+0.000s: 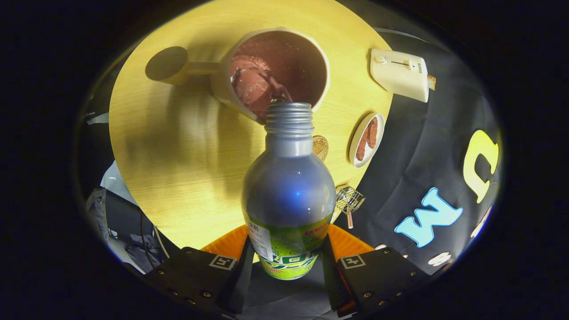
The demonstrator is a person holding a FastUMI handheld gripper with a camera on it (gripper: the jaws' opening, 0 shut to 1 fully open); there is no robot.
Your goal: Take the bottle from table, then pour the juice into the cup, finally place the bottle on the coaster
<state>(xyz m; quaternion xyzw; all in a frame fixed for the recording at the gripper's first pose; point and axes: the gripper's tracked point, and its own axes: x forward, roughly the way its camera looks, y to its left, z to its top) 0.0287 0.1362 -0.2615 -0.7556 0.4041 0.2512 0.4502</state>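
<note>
The jaws are closed on the bottle (pixel 288 195), one finger pressing on each side of its green-labelled lower body, so the gripper (pixel 286 262) holds it firmly at the base end. From that grip the bottle's long axis runs straight ahead, away from the fingers, with its silver shoulder and threaded, uncapped neck pointing forward and tipped down toward the cup (pixel 271 71). The mouth of the bottle sits right at the near rim of the cup, and a dark red stream of juice (pixel 280 94) is passing from it into the cup, which already holds a good deal of reddish liquid. The pour looks to be well along. The cup has a long handle (pixel 200 67) reaching out to the side, over the round yellow wooden surface (pixel 178 155). What the coming move turns on, I judge, is the small round coaster (pixel 320 146), lying on the surface just beside the bottle's neck and partly hidden behind it: the bottle must be righted and carried only a short way to stand there. Beyond the coaster lie a small dish of reddish-brown food (pixel 367 140) and a white toaster-like appliance (pixel 400 73) near the far rim.
</note>
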